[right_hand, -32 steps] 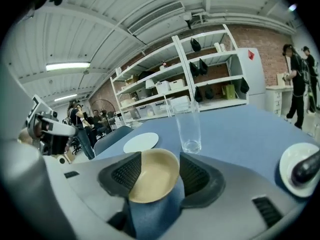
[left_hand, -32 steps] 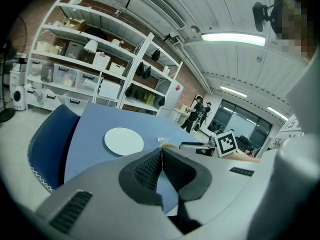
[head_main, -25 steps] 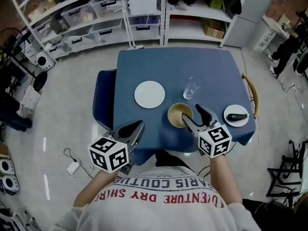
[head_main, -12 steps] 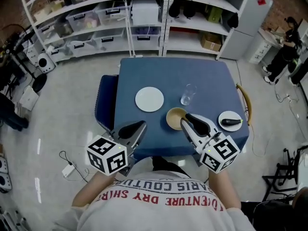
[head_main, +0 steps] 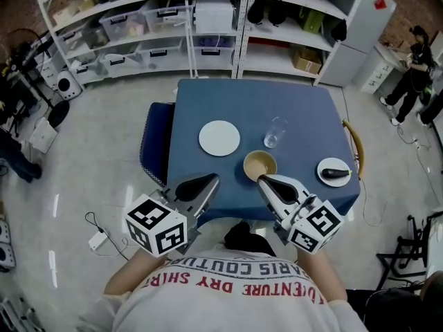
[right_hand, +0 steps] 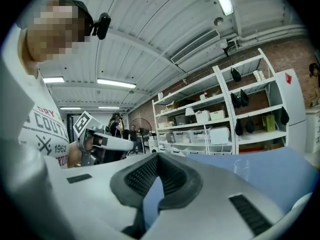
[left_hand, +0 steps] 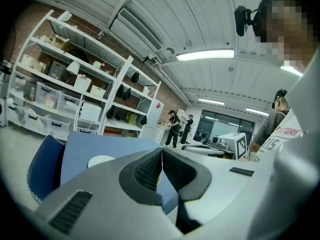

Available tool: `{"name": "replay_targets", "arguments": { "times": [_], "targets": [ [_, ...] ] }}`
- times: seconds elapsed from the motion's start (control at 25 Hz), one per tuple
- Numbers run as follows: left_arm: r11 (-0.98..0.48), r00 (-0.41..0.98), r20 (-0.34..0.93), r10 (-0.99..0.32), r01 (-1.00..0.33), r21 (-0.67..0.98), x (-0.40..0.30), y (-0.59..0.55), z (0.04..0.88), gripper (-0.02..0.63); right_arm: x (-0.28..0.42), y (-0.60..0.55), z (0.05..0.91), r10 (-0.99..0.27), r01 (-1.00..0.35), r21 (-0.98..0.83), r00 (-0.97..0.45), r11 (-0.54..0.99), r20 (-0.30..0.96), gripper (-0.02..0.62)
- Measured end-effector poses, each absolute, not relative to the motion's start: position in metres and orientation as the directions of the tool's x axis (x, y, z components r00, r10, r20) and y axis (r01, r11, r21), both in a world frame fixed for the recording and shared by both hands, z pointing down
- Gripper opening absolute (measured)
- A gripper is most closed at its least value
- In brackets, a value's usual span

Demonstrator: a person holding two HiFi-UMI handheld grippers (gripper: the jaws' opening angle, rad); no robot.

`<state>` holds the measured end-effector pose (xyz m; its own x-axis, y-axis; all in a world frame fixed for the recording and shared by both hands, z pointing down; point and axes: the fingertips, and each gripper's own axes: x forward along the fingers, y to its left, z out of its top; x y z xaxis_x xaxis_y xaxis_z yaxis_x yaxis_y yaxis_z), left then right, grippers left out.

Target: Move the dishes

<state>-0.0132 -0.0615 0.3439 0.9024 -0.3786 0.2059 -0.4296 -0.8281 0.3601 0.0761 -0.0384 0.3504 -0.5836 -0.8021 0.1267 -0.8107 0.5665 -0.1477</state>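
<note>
**Both grippers empty at counter's near edge, four dishes ahead**

At 6 o'clock, a person (head_main: 235, 289) holds the left gripper (head_main: 210, 180) and right gripper (head_main: 264, 180) over the near edge of the blue counter (head_main: 208, 102). Each gripper's jaws are clenched tip to tip on nothing. Just past the right gripper's tip sits a tan bowl (head_main: 259, 164). At 3 o'clock from the bowl, near the counter's right edge, lies a small plate (head_main: 325, 178) carrying a dark item (head_main: 338, 172). Farther in, a white plate (head_main: 219, 137) lies at 11 o'clock from the bowl and a clear glass (head_main: 274, 132) stands at 1 o'clock.

The scene fits either a pause ahead of taking up a dish or one just after setting a dish down. If a dish is to be lifted, that would likely call for parted jaws brought down to a rim.

Only the head view shows all four dishes. The left gripper view shows just the white plate's rim and a blue chair (left_hand: 45, 166). The right gripper view catches the glass. Both gripper views confirm that the jaws meet.
</note>
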Motion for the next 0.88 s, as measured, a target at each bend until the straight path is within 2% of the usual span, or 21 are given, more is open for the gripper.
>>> {"name": "replay_targets", "arguments": {
  "times": [0.88],
  "targets": [
    [-0.857, 0.919, 0.224, -0.325, -0.386, 0.341, 0.006, -0.075, 0.348, 0.028, 0.098, -0.047, 0.357, -0.839, -0.849, -0.16, -0.524, 0.503, 0.143, 0.023]
  ]
}}
